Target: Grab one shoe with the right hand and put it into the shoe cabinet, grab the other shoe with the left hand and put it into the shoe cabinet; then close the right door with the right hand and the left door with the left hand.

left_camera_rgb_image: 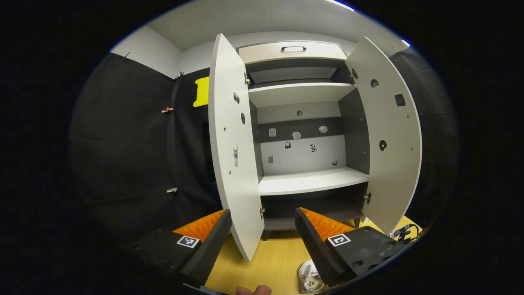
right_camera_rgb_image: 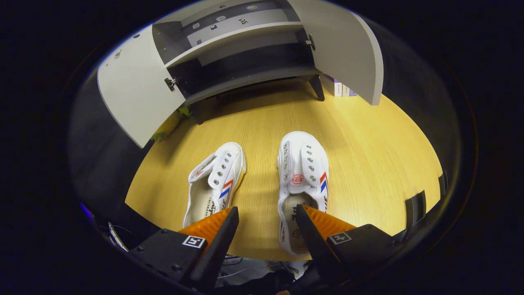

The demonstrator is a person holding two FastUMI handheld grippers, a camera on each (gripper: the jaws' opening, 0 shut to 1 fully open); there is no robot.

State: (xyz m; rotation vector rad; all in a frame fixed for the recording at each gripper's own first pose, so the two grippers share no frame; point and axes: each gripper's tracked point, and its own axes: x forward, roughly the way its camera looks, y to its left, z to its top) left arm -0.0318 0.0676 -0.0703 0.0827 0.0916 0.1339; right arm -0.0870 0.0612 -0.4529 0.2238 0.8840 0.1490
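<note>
- Right tool (right_camera_rgb_image: 265, 221) hangs spread wide above the yellow wooden floor (right_camera_rgb_image: 368, 155), released, with nothing between its fingers; one finger overlaps the heel end of the right-hand shoe (right_camera_rgb_image: 302, 180) in the right gripper view, though contact cannot be told.
- Left tool (left_camera_rgb_image: 262, 223) is likewise wide open and empty, pointed at the shoe cabinet (left_camera_rgb_image: 301, 135); the lower edge of the left door (left_camera_rgb_image: 235, 155) shows in the gap between its fingers.
- Both white shoes lie on the floor in front of the cabinet, toes toward it, side by side but apart; the left-hand shoe (right_camera_rgb_image: 217, 180) is tilted slightly on its side.
- Cabinet stands with both doors swung open. Its white middle shelf (left_camera_rgb_image: 313, 180) and upper shelf (left_camera_rgb_image: 299, 92) carry no shoes; the dark bottom compartment (right_camera_rgb_image: 241, 69) looks bare as well.
- Right door (left_camera_rgb_image: 391, 135) angles outward, leaving a broad opening between the two door edges.
- Bare floor lies between the shoe toes and the cabinet's feet.
- A fingertip (left_camera_rgb_image: 254, 290) shows at the bottom of the left gripper view, near a small crumpled wrapper (left_camera_rgb_image: 309, 278) on the floor.
</note>
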